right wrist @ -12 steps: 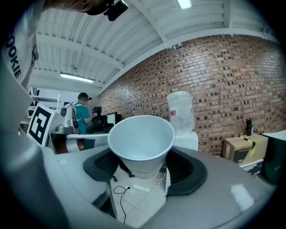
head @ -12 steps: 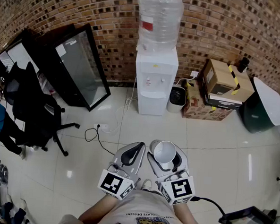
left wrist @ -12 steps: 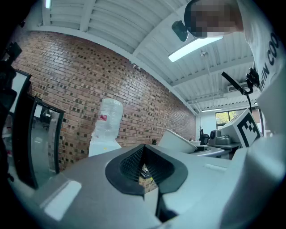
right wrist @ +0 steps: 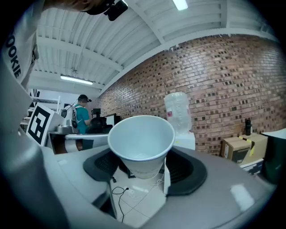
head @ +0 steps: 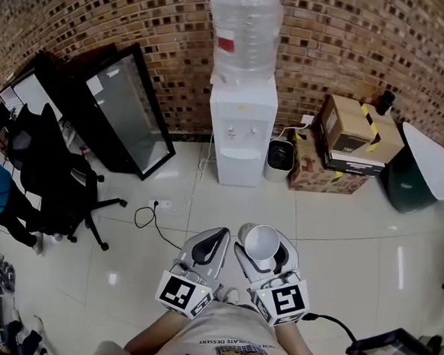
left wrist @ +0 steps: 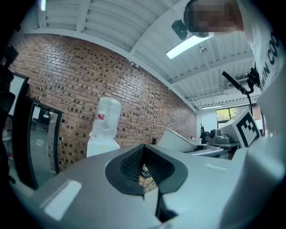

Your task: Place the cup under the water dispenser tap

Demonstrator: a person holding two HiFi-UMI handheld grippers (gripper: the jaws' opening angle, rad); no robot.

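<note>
Head view: the dispenser (head: pixel 241 137), at the floor's far edge against the brick wall, has slid slightly left and lower in frame, which I take for a small step closer. My right gripper (head: pixel 263 247) carries the cup (head: pixel 261 241) upright, with the left gripper (head: pixel 217 240) just beside it

Left gripper view: jaws pressed together, empty

Right gripper view: jaws spread wide, pinching the cup, well apart from the tap

office chair (head: pixel 53 176) left | glass panel (head: pixel 127 107) by brick wall (head: pixel 365 39) | cardboard boxes (head: pixel 352 136) right | power strip (head: pixel 161 204) on floor
</note>
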